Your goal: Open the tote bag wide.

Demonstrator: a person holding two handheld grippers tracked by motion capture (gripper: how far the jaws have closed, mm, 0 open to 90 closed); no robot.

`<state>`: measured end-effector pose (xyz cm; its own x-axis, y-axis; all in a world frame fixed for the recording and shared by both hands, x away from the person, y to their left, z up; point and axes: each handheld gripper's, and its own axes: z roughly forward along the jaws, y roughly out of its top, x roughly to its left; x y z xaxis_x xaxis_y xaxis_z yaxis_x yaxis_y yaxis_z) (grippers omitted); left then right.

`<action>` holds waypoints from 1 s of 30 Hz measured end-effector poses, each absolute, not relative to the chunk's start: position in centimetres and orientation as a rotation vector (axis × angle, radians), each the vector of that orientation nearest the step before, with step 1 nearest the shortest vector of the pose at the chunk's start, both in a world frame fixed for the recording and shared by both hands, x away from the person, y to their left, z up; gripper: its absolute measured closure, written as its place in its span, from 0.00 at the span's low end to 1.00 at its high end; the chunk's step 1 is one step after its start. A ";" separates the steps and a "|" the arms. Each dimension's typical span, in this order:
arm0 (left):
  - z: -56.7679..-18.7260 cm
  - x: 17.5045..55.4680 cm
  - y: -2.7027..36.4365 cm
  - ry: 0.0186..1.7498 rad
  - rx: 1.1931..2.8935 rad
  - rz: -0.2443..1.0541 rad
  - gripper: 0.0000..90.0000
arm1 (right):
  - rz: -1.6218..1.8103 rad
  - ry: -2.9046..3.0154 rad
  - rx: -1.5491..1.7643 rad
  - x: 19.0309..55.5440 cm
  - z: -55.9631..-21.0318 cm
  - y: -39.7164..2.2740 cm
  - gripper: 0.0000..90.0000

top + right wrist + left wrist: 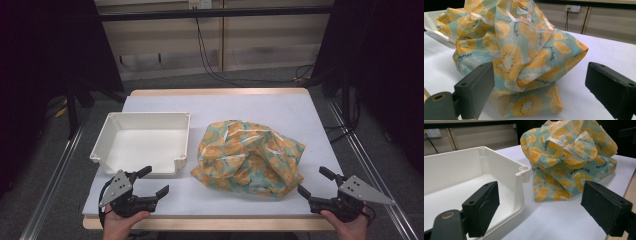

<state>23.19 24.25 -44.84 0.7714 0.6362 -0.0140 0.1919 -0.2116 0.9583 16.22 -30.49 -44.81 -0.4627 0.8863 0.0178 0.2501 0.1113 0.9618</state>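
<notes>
Items lying on the one white-topped table (300,107): one white tray (142,142) sitting at 9 o'clock; one crumpled bag (248,157) with an orange-slice print sitting at 3 o'clock. Two grippers are waiting at the near edge — left gripper (152,181) at 7 o'clock, right gripper (313,182) at 5 o'clock.

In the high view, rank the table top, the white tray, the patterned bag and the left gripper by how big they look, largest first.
1. Table top, clearly largest.
2. Patterned bag and white tray: they look about alike, so I won't rank them.
3. Left gripper, smallest, though it sits nearest the camera.
</notes>
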 end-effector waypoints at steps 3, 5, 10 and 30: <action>-45.0 23.3 24.1 0.665 1.767 0.443 0.18 | 1.377 1.811 1.102 16.3 -44.9 -30.5 0.12; -45.0 23.3 24.1 0.665 1.774 0.448 0.21 | 1.378 1.816 1.105 16.3 -44.9 -30.5 0.13; -45.0 23.3 23.8 0.636 1.784 0.408 0.32 | 1.395 1.839 1.103 16.5 -44.9 -30.6 0.21; -43.6 22.5 20.2 0.461 1.839 0.301 0.60 | 1.465 1.986 0.994 16.9 -42.9 -28.6 0.61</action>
